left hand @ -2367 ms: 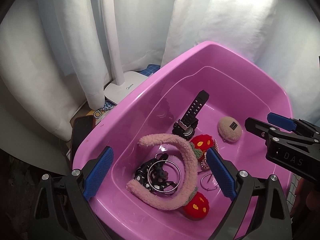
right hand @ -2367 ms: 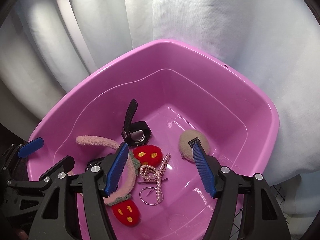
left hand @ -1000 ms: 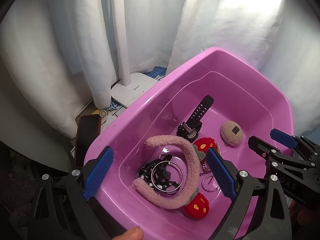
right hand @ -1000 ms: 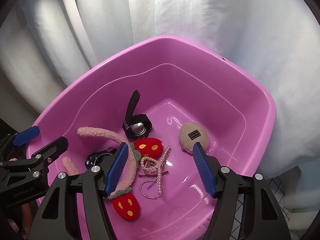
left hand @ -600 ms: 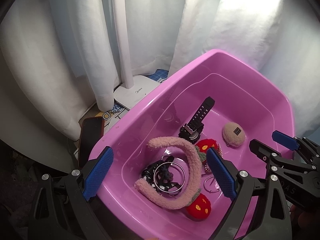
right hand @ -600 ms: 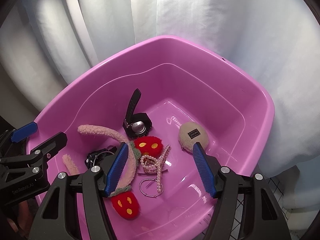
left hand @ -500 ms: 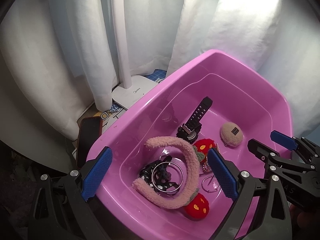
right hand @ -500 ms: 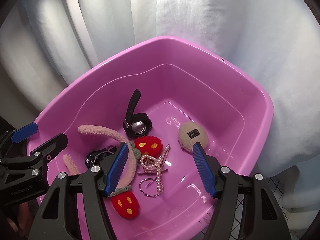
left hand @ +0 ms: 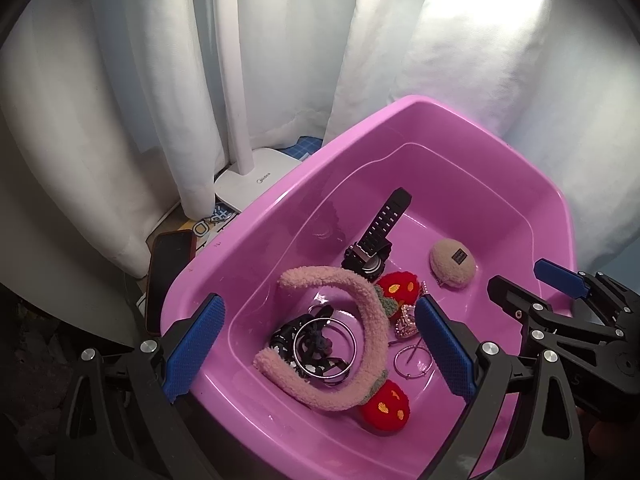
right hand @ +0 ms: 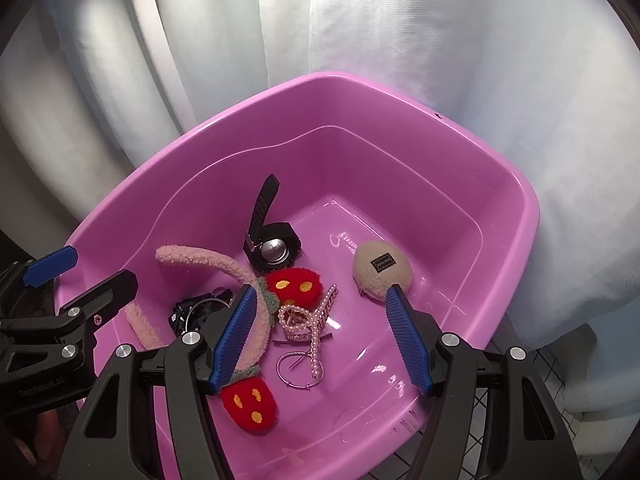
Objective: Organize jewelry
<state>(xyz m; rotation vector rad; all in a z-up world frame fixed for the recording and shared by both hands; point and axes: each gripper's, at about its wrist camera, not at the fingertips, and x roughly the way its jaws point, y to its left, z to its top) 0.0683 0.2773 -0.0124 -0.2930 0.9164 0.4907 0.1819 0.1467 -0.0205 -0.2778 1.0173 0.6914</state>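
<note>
A: Hovering over the near rim of the pink basin (left hand: 256,216), the left tool (left hand: 316,344) has its blue-padded fingers (left hand: 192,340) spread wide and grips nothing. What of the other?

B: The right tool (right hand: 320,336) is likewise spread wide and empty, poised above the basin's near right part; neither tool touches any item.

A: Contents, from far to near?

B: A black watch (right hand: 272,248) lies toward the far left of the basin floor, one strap leaning up the wall. Right of it rests a beige fuzzy pouch (right hand: 382,270) bearing a small dark label, its lettering too small to read. A pink fuzzy headband (left hand: 340,328) with red strawberry ends (right hand: 250,404) arches over a silver bangle (left hand: 324,346) and a dark tangled piece. A pearl hair claw (right hand: 308,320) lies just beside a thin hoop (right hand: 298,372).

A: Any legible writing?

B: The white lamp base (left hand: 256,176), left of the basin, reads "Midea". A dark phone (left hand: 168,272) lies near it. White curtains (right hand: 440,40) hang behind.
</note>
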